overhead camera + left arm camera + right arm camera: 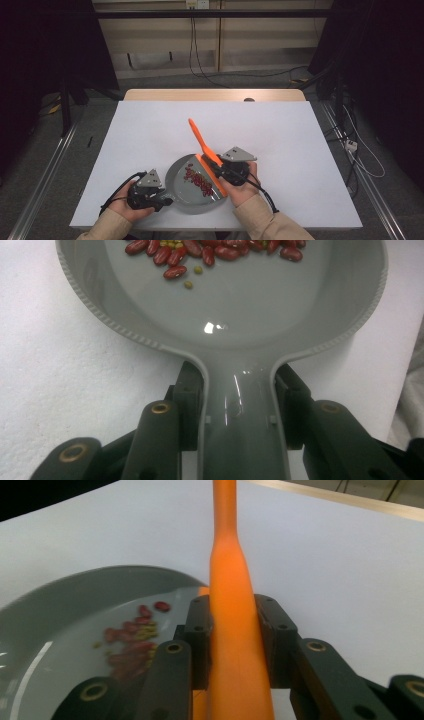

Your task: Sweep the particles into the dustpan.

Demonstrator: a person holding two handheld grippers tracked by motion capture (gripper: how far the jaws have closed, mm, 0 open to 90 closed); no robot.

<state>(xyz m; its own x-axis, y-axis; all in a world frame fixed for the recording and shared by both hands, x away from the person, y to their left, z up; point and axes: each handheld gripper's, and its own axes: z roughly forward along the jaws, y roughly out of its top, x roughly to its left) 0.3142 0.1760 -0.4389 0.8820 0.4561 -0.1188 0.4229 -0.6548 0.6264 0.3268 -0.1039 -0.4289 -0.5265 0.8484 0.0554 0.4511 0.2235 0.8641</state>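
The round grey plastic dustpan point(192, 192) rests near the front edge of the white table point(280, 135), holding red kidney beans point(198, 181) (some small green ones among them). The left gripper point(162, 200) clamps its handle. The right gripper point(216, 172) clamps the orange plastic brush point(205, 150), handle angled up and away.

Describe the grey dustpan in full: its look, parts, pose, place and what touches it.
The grey dustpan looks like glossy moulded plastic: a rounded, shallow scoop with a ribbed rim and a narrow handle. It lies flat on the white table near the front edge. The left gripper clamps its handle from both sides. A pile of red beans, with a few small greenish ones, sits inside. The orange brush, held by the right gripper, rests at its mouth.
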